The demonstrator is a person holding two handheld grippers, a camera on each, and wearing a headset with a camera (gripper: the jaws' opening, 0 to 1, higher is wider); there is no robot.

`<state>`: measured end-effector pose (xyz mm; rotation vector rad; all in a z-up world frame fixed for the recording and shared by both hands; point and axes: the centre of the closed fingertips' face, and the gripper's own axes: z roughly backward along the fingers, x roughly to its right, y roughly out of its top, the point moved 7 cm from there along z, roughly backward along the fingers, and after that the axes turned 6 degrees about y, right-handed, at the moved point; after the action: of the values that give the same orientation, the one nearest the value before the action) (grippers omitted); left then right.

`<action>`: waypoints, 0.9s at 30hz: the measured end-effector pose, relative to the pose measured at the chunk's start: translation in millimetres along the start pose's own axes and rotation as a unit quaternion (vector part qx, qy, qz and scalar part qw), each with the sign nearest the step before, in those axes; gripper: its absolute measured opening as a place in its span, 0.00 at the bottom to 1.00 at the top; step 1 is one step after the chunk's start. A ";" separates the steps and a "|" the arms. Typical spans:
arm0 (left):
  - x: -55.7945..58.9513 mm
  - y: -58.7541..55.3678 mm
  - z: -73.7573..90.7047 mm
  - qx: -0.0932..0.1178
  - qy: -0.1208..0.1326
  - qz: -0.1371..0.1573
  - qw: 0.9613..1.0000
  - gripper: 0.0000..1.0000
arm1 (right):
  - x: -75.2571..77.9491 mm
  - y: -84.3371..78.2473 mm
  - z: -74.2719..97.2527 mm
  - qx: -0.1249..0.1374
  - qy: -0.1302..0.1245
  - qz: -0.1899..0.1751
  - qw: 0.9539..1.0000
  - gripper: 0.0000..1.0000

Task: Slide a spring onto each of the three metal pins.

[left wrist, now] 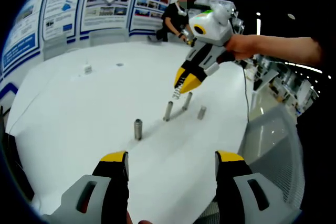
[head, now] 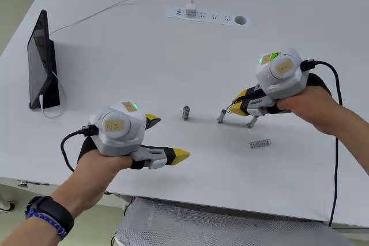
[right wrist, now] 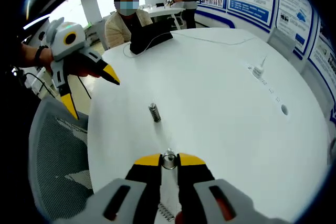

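Note:
Three short metal pins stand on the white table [head: 115, 67]. The left pin [head: 185, 112] [left wrist: 138, 128] [right wrist: 155, 113] carries a spring. The middle pin [head: 221, 116] [left wrist: 168, 111] and right pin [head: 252, 122] [left wrist: 187, 100] are bare. My right gripper [head: 237, 105] [right wrist: 169, 160] is shut on a spring [head: 232, 108] [left wrist: 179, 92], which hangs from its yellow tips just above and beside the middle pin. A loose spring [head: 260, 143] lies on the table near the right pin. My left gripper [head: 167, 137] [left wrist: 172, 157] is open and empty, in front of the left pin.
A black tablet [head: 41, 59] stands at the far left with a white cable. A white power strip [head: 209, 16] lies at the back. A mesh chair back [head: 190, 226] sits below the table's near edge. People sit at another table [right wrist: 157, 22] behind.

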<state>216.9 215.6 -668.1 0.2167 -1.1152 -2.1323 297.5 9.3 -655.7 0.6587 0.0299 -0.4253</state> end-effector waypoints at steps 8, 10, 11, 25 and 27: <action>-1.3 -2.8 3.2 -0.002 0.002 0.006 1.000 0.68 | 1.9 2.2 -8.3 -0.007 0.008 0.003 1.000 0.13; -2.4 -3.5 4.2 -0.002 0.004 0.008 1.000 0.68 | 2.8 1.8 -10.8 -0.010 0.010 0.003 1.000 0.13; -2.5 -3.9 4.5 -0.002 0.004 0.009 1.000 0.68 | 2.9 1.6 -11.5 -0.011 0.011 0.003 1.000 0.13; -2.3 -11.4 5.3 -0.007 0.006 0.022 1.000 0.66 | 4.1 1.3 -23.4 -0.037 0.016 0.026 0.999 0.13; -1.4 -11.4 5.1 -0.007 0.005 0.023 1.000 0.66 | 3.9 1.1 -25.3 -0.043 0.015 0.033 0.998 0.13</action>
<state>209.9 224.1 -674.1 0.1938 -1.0900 -2.0956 304.2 23.8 -675.7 0.5789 0.0545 -0.3491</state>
